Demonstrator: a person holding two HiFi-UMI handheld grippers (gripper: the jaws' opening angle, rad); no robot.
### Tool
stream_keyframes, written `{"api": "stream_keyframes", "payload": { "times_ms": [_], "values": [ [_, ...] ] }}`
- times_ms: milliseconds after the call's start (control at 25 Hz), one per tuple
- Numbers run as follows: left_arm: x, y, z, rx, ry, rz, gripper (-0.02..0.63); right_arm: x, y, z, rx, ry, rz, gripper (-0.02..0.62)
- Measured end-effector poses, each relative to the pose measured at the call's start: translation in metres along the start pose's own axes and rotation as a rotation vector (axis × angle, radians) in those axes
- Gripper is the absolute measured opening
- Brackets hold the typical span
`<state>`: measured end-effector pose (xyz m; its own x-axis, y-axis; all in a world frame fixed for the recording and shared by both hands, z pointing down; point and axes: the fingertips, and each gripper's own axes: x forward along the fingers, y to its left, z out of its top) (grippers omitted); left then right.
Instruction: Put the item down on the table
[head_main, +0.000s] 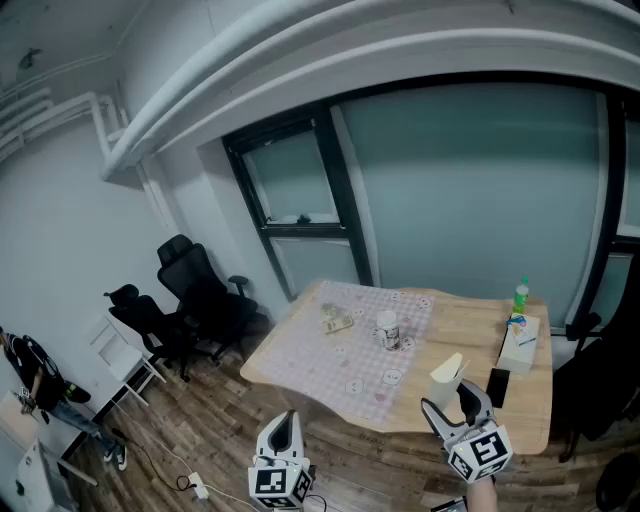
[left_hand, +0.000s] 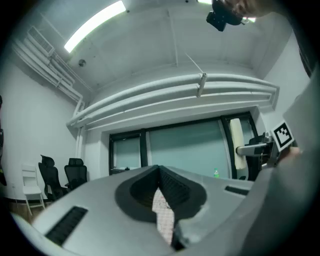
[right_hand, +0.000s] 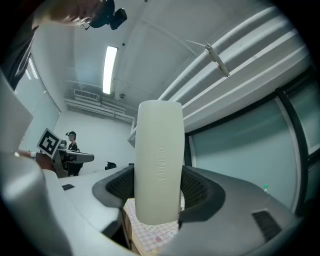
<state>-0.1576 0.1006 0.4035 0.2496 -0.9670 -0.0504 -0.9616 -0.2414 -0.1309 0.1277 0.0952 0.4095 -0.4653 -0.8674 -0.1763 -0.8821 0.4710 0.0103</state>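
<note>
Holding a cream bar (right_hand: 159, 165) upright, the right gripper (head_main: 460, 403) is clamping it with a jaw pressing on each side. The bar is standing tall above the jaws, its lower end hanging over the checked cloth (head_main: 360, 345) and clear of the counter (head_main: 525, 405). In the head view it is showing near the counter's front edge, just beside a dark flat thing (head_main: 497, 386) lying on the bare wood. The left gripper (head_main: 283, 428) is hovering lower and to the left, off the counter and over the wooden floor (head_main: 180, 440), its jaws resting together with nothing between them. A small jar (head_main: 388, 331) is sitting on the cloth, and a green bottle (head_main: 521, 295) is standing by a box (head_main: 520, 345) at the far right.
</note>
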Motion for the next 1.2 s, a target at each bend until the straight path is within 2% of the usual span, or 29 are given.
{"api": "stream_keyframes", "payload": {
  "times_ms": [440, 840, 1000, 1200],
  "values": [
    [0.017, -0.031, -0.003, 0.021, 0.025, -0.022, 0.0, -0.01, -0.02, -0.006, 0.012, -0.003, 0.019, 0.296],
    [0.027, -0.069, -0.015, 0.072, 0.073, -0.043, 0.0, -0.029, -0.048, -0.032, 0.071, 0.016, 0.028, 0.296],
    [0.043, -0.062, -0.023, 0.086, 0.071, -0.044, 0.0, -0.015, -0.051, -0.049, 0.081, 0.041, 0.038, 0.296],
    [0.084, -0.043, -0.041, 0.023, 0.056, -0.046, 0.0, 0.027, -0.059, -0.061, 0.051, 0.064, 0.042, 0.296]
  ]
}}
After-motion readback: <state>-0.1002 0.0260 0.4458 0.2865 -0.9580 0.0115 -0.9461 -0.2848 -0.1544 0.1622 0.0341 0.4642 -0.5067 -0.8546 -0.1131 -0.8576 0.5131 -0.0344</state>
